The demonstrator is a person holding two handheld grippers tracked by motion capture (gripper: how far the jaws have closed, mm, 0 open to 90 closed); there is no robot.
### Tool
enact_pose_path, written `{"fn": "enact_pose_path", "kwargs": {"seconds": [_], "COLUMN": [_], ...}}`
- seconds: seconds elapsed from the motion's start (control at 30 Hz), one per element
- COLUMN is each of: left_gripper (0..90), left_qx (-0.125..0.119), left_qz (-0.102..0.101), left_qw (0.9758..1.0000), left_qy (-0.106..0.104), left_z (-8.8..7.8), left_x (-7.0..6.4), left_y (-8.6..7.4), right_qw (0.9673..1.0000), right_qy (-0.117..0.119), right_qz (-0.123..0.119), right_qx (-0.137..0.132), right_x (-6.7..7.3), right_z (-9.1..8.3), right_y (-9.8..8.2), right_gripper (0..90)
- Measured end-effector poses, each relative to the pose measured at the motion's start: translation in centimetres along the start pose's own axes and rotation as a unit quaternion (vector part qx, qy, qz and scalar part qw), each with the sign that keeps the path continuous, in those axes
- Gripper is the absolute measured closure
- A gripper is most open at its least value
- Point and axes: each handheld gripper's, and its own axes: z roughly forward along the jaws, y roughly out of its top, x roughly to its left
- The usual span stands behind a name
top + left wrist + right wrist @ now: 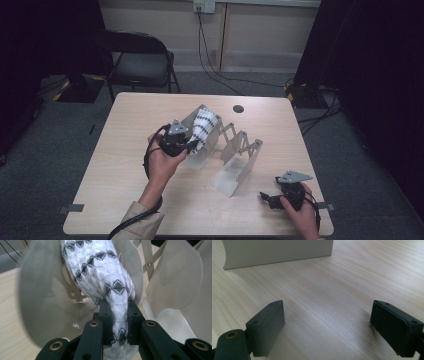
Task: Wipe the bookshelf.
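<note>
A white sock with a black diamond pattern [204,128] hangs over one plate of a grey accordion-style rack [239,159] in the middle of the table. My left gripper [192,146] is shut on the sock's lower end; in the left gripper view the cloth [119,315] is pinched tight between the two black jaws, with the rack's rounded plates [45,297] close behind. My right gripper [264,197] rests near the table's front right edge. Its jaws stand wide apart over bare wood [327,325], nothing between them.
The light wooden table [125,165] has a dark round hole [238,108] near its far edge. A black chair [140,62] stands beyond the table, with cables on the grey floor. The rack's base plate [277,251] lies ahead of the right gripper.
</note>
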Motion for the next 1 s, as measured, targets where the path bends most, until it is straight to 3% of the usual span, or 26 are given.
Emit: {"fn": "enact_pose_path", "kwargs": {"seconds": [0.47,0.7,1.0], "left_gripper": [78.5,78.5,78.5], "left_qx": [0.037,0.064,0.089], "left_qz": [-0.011,-0.014,-0.036], "left_qw": [0.9992,0.9978,0.9954], "left_qy": [-0.006,-0.002,-0.008], "left_z": [2.9,3.7,4.3], "left_x": [0.0,0.0,0.1], "left_y": [-2.2,-3.8,-5.6], "right_qw": [1.0000,1.0000,1.0000], "right_qy": [0.001,0.001,0.001], "right_qz": [0.000,0.000,0.000], "right_qx": [0.000,0.000,0.000], "right_x": [0.0,0.0,0.0], "right_z": [0.0,0.0,0.0], "right_y": [0.0,0.0,0.0], "right_gripper": [11.5,11.5,11.5]}}
